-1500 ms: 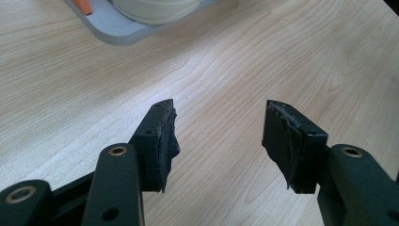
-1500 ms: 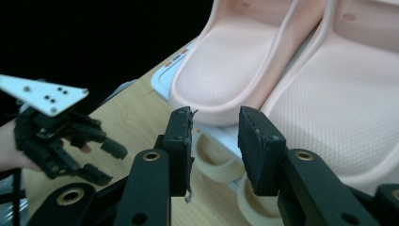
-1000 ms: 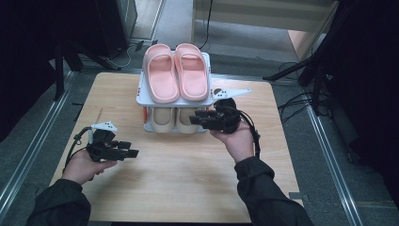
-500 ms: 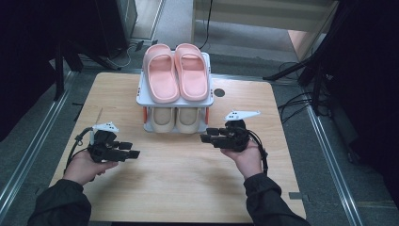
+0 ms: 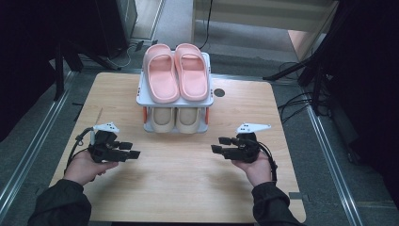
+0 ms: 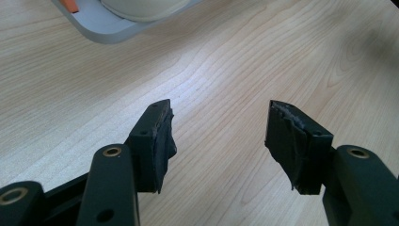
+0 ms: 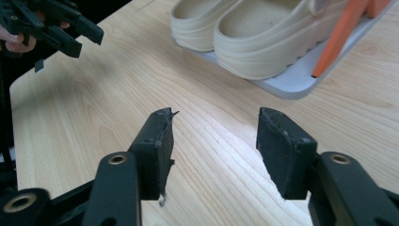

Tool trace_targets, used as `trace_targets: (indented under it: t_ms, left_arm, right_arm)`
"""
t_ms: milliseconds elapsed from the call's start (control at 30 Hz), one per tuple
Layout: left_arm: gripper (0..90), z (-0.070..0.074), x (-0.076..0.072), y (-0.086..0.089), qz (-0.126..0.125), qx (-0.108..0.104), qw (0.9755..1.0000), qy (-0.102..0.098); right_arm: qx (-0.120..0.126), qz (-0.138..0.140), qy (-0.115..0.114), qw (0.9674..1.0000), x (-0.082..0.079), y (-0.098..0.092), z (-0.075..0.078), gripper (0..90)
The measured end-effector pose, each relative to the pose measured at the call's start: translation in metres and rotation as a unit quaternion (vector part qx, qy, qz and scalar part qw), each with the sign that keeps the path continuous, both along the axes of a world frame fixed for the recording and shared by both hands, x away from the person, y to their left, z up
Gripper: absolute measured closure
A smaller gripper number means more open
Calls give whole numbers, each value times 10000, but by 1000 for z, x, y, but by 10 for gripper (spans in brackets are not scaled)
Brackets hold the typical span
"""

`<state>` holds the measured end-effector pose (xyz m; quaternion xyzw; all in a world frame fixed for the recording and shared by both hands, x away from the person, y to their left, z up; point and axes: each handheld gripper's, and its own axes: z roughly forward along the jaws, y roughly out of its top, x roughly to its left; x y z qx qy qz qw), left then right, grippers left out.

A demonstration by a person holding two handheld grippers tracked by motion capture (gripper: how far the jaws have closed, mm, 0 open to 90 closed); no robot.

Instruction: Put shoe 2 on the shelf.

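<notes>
A small two-tier rack (image 5: 140,100) stands at the table's far middle. A pair of pink slippers (image 5: 178,70) lies on its top shelf and a pair of beige slippers (image 5: 175,120) on the lower one. My left gripper (image 5: 133,149) is held low over the wood at the near left, pointing right, open with nothing between its jaws (image 6: 219,110). My right gripper (image 5: 218,144) sits at the near right, pointing left, apart from the rack. Its jaws have just been opening and stand open over bare wood (image 7: 214,115). In the right gripper view the beige slippers (image 7: 263,33) lie ahead.
A corner of the rack's grey lower shelf (image 6: 101,28) shows at the top of the left gripper view. A round black hole (image 5: 219,92) sits in the wooden table (image 5: 188,188) right of the rack. Cables and dark stands lie on the floor around it.
My right hand has come away from the rack's right side, down and toward the near edge, and its jaws have spread wider. The left hand has stayed put.
</notes>
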<state>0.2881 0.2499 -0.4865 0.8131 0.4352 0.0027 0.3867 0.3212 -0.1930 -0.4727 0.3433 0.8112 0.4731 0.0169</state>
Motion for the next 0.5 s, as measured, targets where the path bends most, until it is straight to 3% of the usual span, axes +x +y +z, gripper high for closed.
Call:
trace_targets:
  t_ms: [167, 367, 500]
  left_arm:
    - [389, 0, 1, -2, -22, 4, 10000, -27]
    - [355, 0, 4, -6, -96, 2, 10000, -10]
    - [341, -1, 8, -10, -189, 24, 9998, -3]
  right_arm:
    - [40, -83, 39, 9999, -5, -14, -2, 389]
    - [-7, -283, 224, 9993, -4, -16, -7, 381]
    - [-104, -292, 195, 9993, -6, -15, -7, 379]
